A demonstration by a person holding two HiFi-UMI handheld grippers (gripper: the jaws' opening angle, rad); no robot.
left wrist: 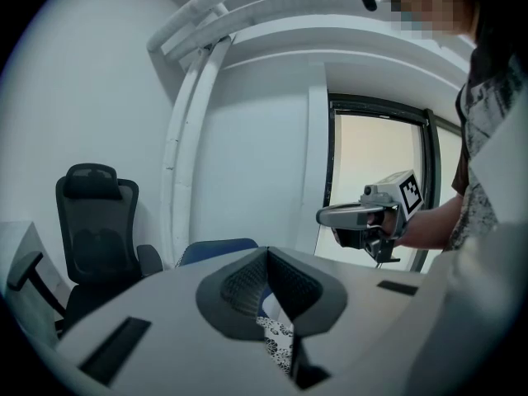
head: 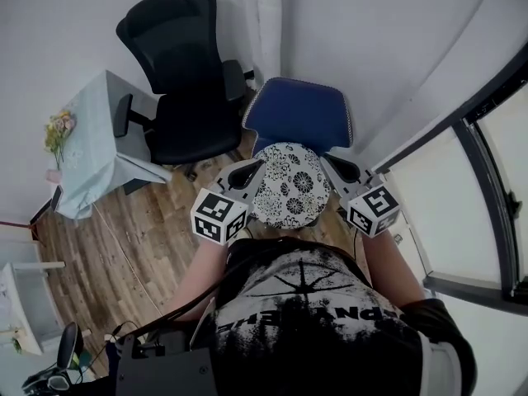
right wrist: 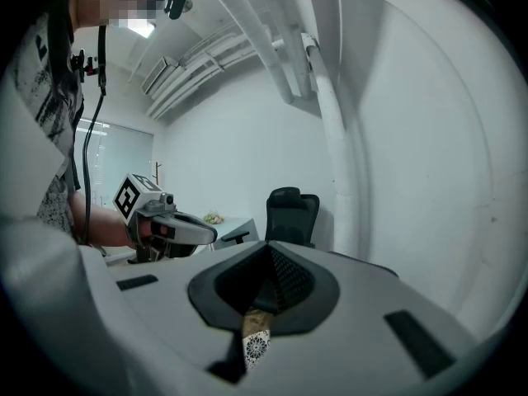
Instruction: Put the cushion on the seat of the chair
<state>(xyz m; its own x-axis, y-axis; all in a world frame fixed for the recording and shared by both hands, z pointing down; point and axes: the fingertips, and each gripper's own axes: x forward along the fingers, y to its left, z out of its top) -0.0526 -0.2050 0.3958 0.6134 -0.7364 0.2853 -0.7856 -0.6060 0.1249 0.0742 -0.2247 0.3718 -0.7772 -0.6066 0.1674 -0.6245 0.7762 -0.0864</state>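
A round cushion (head: 289, 186) with a black-and-white flower print hangs in front of me, held at both sides. My left gripper (head: 254, 172) is shut on its left edge and my right gripper (head: 330, 167) is shut on its right edge. Just beyond it stands the blue chair (head: 297, 114), its seat mostly hidden behind the cushion. In the left gripper view a strip of the cushion (left wrist: 276, 349) shows under the shut jaws, with the blue chair (left wrist: 219, 250) beyond. The right gripper view shows the cushion's hem (right wrist: 256, 345) pinched the same way.
A black office chair (head: 186, 81) stands left of the blue one. Further left, a small table (head: 95, 139) with a pale cloth carries flowers (head: 58, 130). A white pipe column (head: 268, 23) runs up the wall behind, and a dark-framed window (head: 478, 139) is on the right.
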